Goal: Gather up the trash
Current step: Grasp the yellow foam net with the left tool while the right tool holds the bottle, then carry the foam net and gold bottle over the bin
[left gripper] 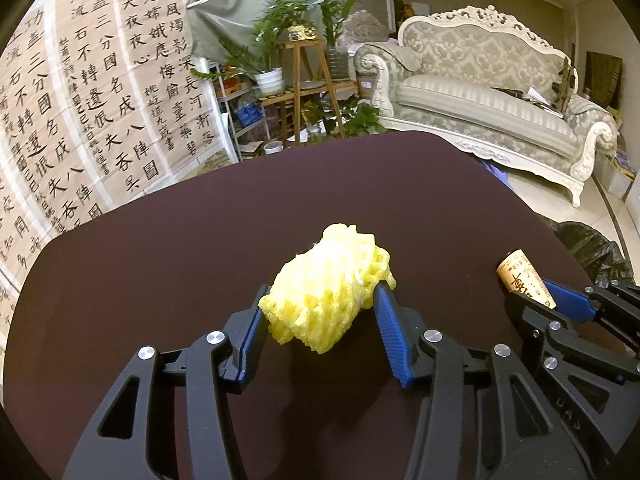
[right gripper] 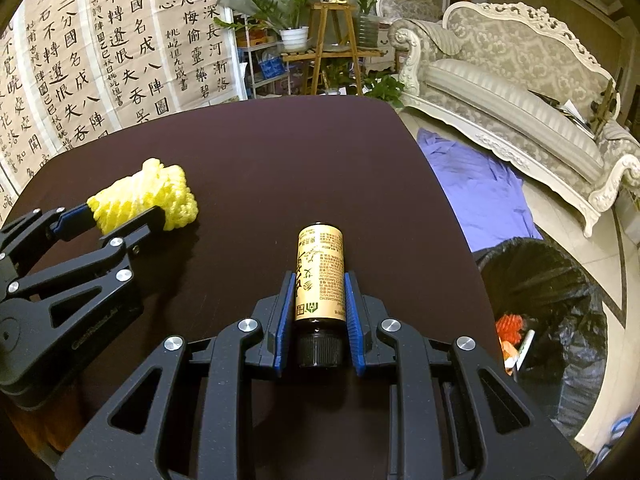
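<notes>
Black-capped bottle (right gripper: 320, 280) wears a tan Chinese-printed label.

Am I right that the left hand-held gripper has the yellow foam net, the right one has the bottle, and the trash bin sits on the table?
Not quite. The trash bin stands on the floor beside the table, as the right wrist view shows. The rest holds.

**Colours on and around the dark desk**

The desk (right gripper: 260, 152) is deep maroon-brown. The foam fruit net (left gripper: 332, 288) is bright yellow, in open mesh. The bottle (right gripper: 320, 272) has a tan label with dark print and a black cap. The fingers (right gripper: 352, 312) carry ribbed blue pads on black frames. Off the right edge, the bin bag (right gripper: 540, 280) is black.
</notes>
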